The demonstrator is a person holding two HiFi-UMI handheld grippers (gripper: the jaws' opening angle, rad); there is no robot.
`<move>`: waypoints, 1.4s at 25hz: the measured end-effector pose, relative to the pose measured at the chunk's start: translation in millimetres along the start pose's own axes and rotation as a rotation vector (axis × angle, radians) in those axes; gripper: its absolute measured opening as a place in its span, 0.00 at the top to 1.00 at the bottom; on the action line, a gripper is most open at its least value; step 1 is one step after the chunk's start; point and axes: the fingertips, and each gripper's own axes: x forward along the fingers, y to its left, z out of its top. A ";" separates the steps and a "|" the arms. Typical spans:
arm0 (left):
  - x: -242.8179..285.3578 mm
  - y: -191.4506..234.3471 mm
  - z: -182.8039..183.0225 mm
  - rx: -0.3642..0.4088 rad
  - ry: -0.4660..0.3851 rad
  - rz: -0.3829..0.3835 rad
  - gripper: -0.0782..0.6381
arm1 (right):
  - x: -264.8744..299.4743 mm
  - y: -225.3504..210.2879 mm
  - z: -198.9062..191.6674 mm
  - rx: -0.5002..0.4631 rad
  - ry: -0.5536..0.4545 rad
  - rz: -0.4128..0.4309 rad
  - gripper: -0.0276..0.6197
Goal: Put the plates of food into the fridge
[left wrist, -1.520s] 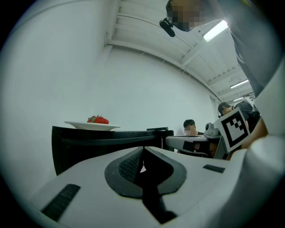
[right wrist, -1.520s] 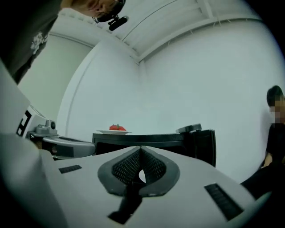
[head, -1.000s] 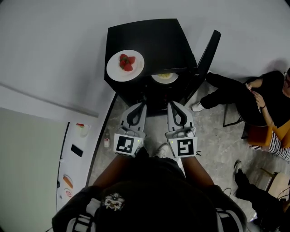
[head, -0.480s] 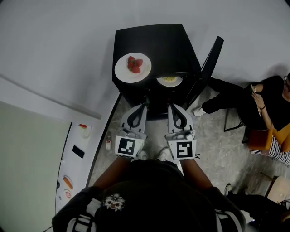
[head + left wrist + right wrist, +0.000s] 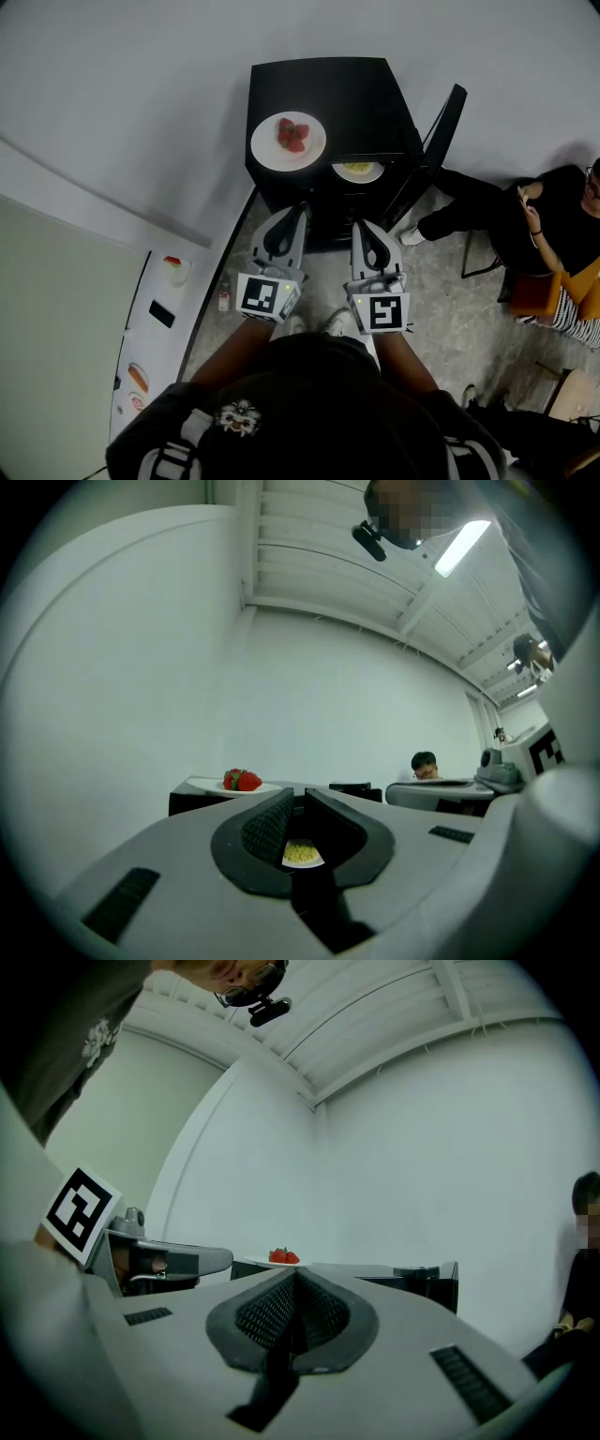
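Head view showed a white round plate of red strawberries [image 5: 288, 141] atop the black box-shaped fridge [image 5: 356, 94], far and left of the closed, empty left gripper [image 5: 301, 208], nearer than the right gripper [image 5: 357, 225]; both gripper views showed jaws together, plate far-left.

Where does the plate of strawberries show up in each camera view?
Head view: plate of strawberries upper centre, on the black fridge.
Left gripper view: the plate left of centre, above the jaws.
Right gripper view: the plate near centre, just above the jaws.
Shared landmark: the black fridge under it.
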 end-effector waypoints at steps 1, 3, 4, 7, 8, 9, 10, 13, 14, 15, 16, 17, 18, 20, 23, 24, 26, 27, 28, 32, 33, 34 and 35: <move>1.0 3.2 0.8 -0.034 -0.003 0.003 0.84 | -0.3 0.0 0.6 0.007 -0.001 -0.001 0.92; 3.3 11.0 0.0 -0.126 -0.008 0.011 0.78 | -1.5 -0.8 2.5 0.034 -0.006 -0.002 0.92; 4.3 15.4 -0.3 -0.181 -0.011 0.016 0.77 | -2.7 -1.1 3.9 0.053 -0.007 -0.002 0.92; 8.9 27.4 1.8 -0.357 -0.033 0.015 0.72 | -5.2 0.1 9.4 0.105 -0.005 0.003 0.92; 11.7 30.6 2.9 -0.418 -0.042 0.011 0.71 | -5.1 0.3 11.5 0.113 -0.007 0.006 0.92; 14.5 34.0 3.7 -0.480 -0.051 0.010 0.69 | -4.7 0.5 13.1 0.114 -0.008 0.010 0.92; 16.9 38.0 4.5 -0.539 -0.061 0.013 0.66 | -4.3 0.9 13.5 0.111 -0.007 0.015 0.92; 21.7 51.8 4.1 -0.713 -0.084 0.035 0.61 | -3.4 5.4 14.1 0.099 -0.012 0.039 0.92; 23.9 55.9 2.5 -0.774 -0.087 0.040 0.60 | -2.9 7.3 15.9 0.102 -0.021 0.044 0.92; 26.5 59.5 0.4 -0.836 -0.088 0.045 0.60 | -2.6 8.7 16.7 0.102 -0.025 0.049 0.92; 29.2 62.7 -2.3 -0.898 -0.089 0.049 0.60 | -2.5 9.6 16.5 0.100 -0.024 0.053 0.92; 31.9 65.5 -5.7 -0.960 -0.089 0.053 0.60 | -2.3 10.2 15.9 0.099 -0.020 0.055 0.92; 34.7 68.2 -9.5 -1.019 -0.089 0.057 0.60 | -1.7 10.9 15.7 0.098 -0.018 0.057 0.92; 41.1 73.4 -16.7 -1.126 -0.091 0.060 0.60 | 0.6 12.9 17.2 0.101 -0.018 0.064 0.92; 48.8 80.2 -22.9 -1.224 -0.092 0.064 0.60 | 2.7 16.5 17.0 0.097 -0.010 0.074 0.92; 50.6 82.6 -23.8 -1.241 -0.095 0.069 0.60 | 2.3 17.1 14.6 0.098 -0.006 0.076 0.92; 54.3 87.4 -26.8 -1.282 -0.102 0.082 0.60 | 1.7 16.5 9.2 0.102 0.003 0.073 0.92; 56.3 89.0 -28.9 -1.306 -0.102 0.089 0.60 | 2.0 15.8 7.8 0.103 0.006 0.071 0.92; 58.2 90.0 -31.5 -1.336 -0.100 0.096 0.60 | 2.5 15.3 7.2 0.106 0.008 0.070 0.92; 64.1 91.0 -41.2 -1.480 -0.094 0.114 0.61 | 4.9 15.8 9.3 0.131 0.002 0.069 0.92; 65.2 91.1 -40.3 -1.496 -0.098 0.117 0.62 | 5.8 16.7 10.4 0.135 -0.002 0.069 0.92; 66.4 91.4 -39.4 -1.507 -0.102 0.122 0.63 | 6.4 17.6 10.4 0.137 -0.003 0.072 0.92; 67.8 91.9 -39.5 -1.515 -0.103 0.128 0.63 | 6.5 18.3 9.2 0.135 -0.001 0.076 0.92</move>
